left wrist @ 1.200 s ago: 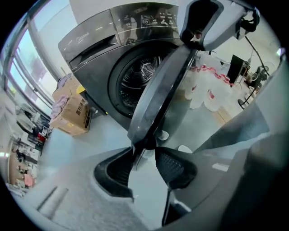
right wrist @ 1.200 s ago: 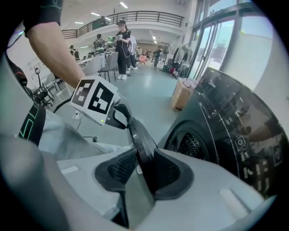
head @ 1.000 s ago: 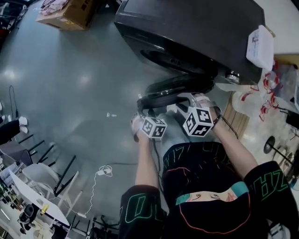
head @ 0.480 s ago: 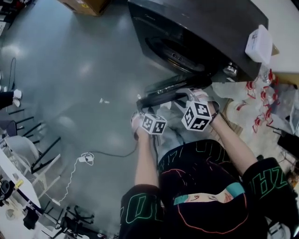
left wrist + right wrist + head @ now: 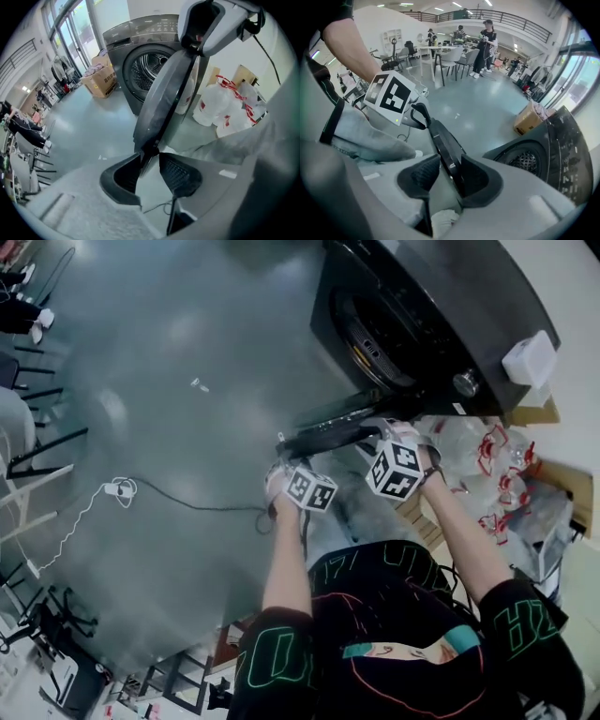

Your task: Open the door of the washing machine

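The dark grey washing machine point(image 5: 441, 296) stands at the top right, its drum opening point(image 5: 375, 334) uncovered. Its round door point(image 5: 328, 432) is swung out on its hinge, edge-on to me. My left gripper point(image 5: 281, 442) sits at the door's free end. There its jaws have just been closing, and they pinch the door point(image 5: 164, 103) rim at the left gripper's fingertips point(image 5: 150, 161). My right gripper point(image 5: 380, 427) is further along the rim and its jaws have just been opening. The door point(image 5: 443, 140) passes between them at the right gripper's fingertips point(image 5: 450, 176), leaning on one finger with a gap to the other.
White plastic bags with red ties point(image 5: 478, 465) lie to the right of the machine, and a white box point(image 5: 530, 357) sits on top of it. A cable point(image 5: 122, 488) trails over the grey floor. A cardboard box point(image 5: 101, 79) stands left of the machine. Chairs point(image 5: 28, 456) are at the left.
The door has swung further out from the machine's front with both grippers on its rim. Both hands moved along with it and the head view turned.
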